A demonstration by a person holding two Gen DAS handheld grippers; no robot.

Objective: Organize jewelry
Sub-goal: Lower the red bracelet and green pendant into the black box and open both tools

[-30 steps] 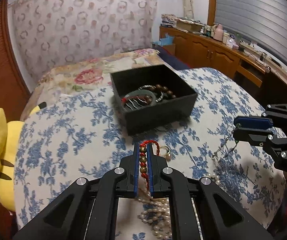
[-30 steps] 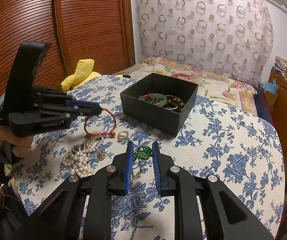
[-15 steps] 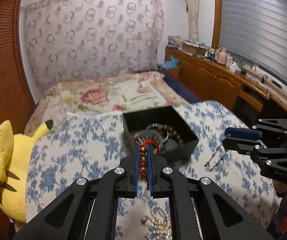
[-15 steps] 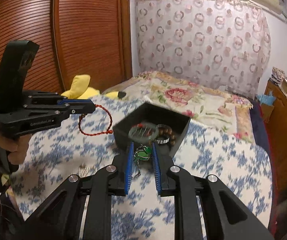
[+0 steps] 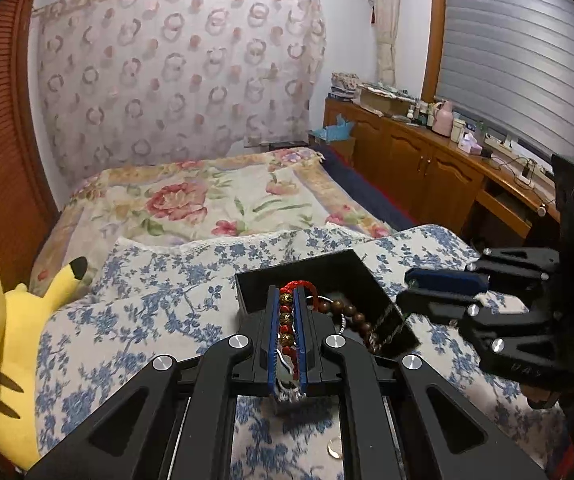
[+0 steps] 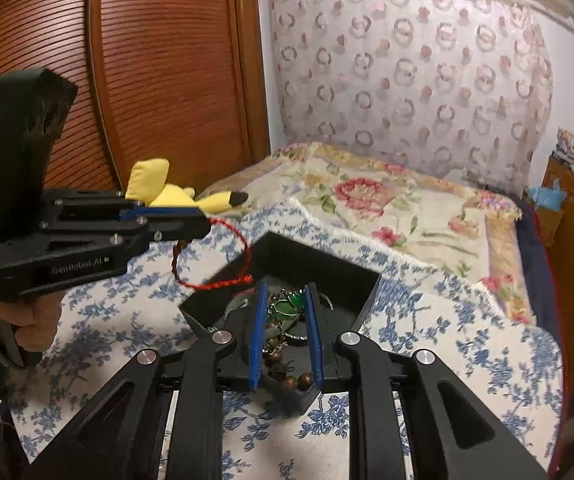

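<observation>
In the left wrist view the left tongs (image 5: 287, 304) fill the lower centre of the frame, nearly closed and pinching a red cord bracelet (image 5: 289, 320) strung with brown-gold beads. The tips hang over the black box (image 5: 363, 276), which sits at centre right on the blue-flowered cloth of the surface (image 5: 147, 312). Brown bead bracelets (image 5: 351, 316) lie inside the box. A small ring (image 5: 334, 449) lies on the cloth at the bottom of the frame. The right tongs (image 5: 411, 292) enter from the right edge, tips at the box's right rim.

In the right wrist view the right tongs (image 6: 285, 308) stand narrowly apart, pads pressed on a green pendant (image 6: 293, 305) with a chain, above the box's open interior. At left the left tongs hold the red loop dangling over the box's near-left corner. A yellow plush toy (image 6: 167, 194) lies behind them, by the bed (image 6: 387, 208).
</observation>
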